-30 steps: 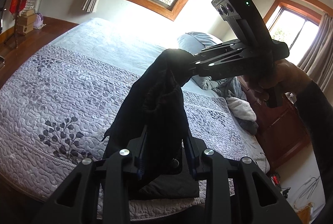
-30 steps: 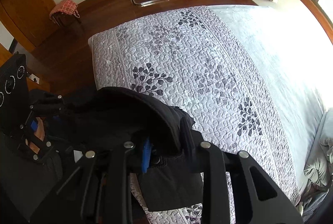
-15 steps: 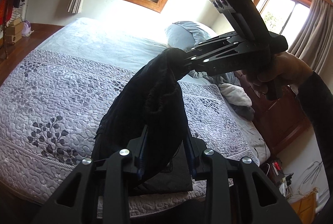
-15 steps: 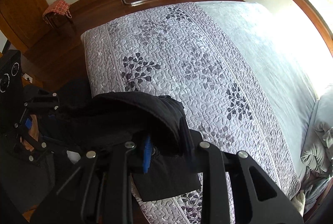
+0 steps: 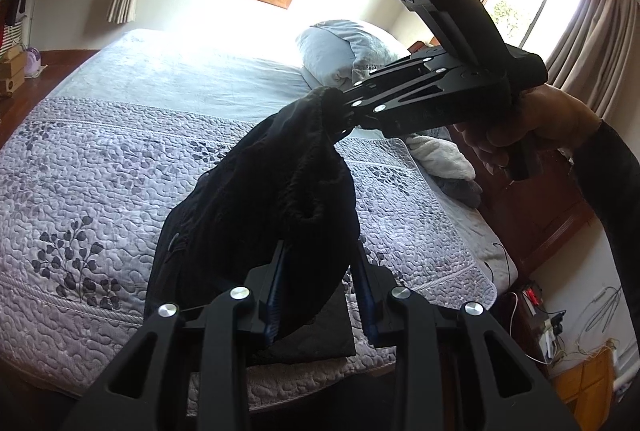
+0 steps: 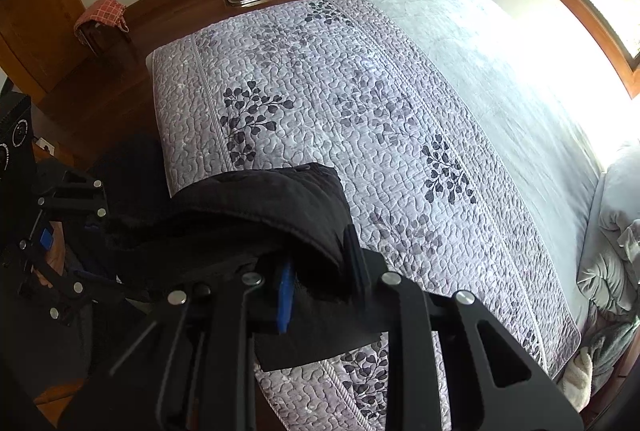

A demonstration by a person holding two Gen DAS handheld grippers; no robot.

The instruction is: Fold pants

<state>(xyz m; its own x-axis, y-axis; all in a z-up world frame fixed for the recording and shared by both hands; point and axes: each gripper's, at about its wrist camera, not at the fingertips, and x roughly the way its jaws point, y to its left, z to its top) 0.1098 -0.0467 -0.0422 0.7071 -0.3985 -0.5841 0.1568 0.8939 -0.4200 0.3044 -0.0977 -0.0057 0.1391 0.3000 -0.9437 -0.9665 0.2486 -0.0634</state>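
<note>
- The black pants (image 5: 256,215) hang in the air over the near edge of the bed (image 5: 100,159), bunched between the two grippers and not laid out.
- The left gripper (image 5: 320,295) is clamped narrow on a thick wad of the fabric, its blue pads pressed into the cloth on both sides.
- The right gripper (image 5: 332,111), held in a person's hand (image 5: 516,139), pinches another bit of the same garment higher up and farther off, so the cloth is strung between the two grips.
- In the right wrist view the right gripper's jaws bite a folded edge of the pants (image 6: 256,215), with the quilt (image 6: 360,103) spread below.
- Holding two points apart probably serves to let the legs drop and the fabric hang straight before it goes down.
- A dark flat piece lies on the quilt at the near edge; whether it is part of the pants I cannot tell.
- The open stretch of quilt looks like the likely place to lay them.
</note>
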